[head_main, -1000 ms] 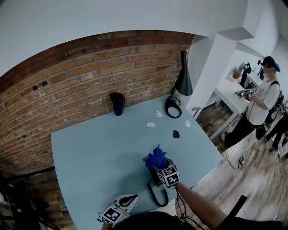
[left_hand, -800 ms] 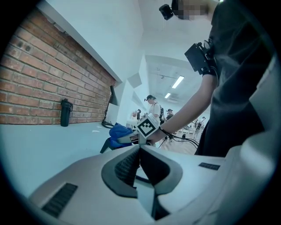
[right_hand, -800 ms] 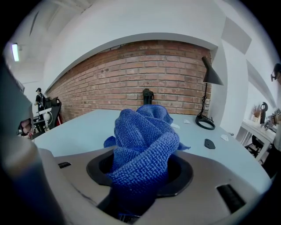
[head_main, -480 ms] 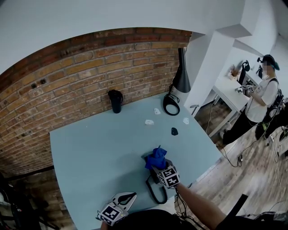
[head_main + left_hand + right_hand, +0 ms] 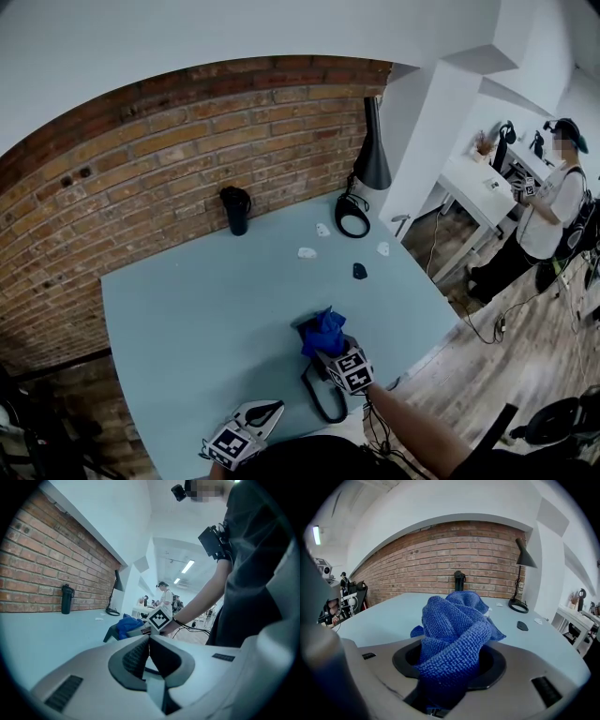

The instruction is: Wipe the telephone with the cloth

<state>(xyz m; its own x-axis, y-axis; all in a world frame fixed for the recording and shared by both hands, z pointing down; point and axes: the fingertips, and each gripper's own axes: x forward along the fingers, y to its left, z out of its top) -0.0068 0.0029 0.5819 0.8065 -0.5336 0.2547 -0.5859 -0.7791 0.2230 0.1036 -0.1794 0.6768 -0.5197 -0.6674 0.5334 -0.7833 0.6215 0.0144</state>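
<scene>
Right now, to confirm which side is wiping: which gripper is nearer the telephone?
Right. The right gripper, jaws shut on the blue cloth, is right over the telephone; the left gripper sits apart, down-left near the edge of the table, jaws together.

Brick wall [image 5: 169,159], blue table [image 5: 187,319], wood floor [image 5: 511,361]

Tiny changes only: the head view drifted, so the black travel mug [image 5: 234,208] and lamp [image 5: 372,150] sit slightly up-left, and the background person [image 5: 553,202] edged right from the white desk [image 5: 473,178].
</scene>
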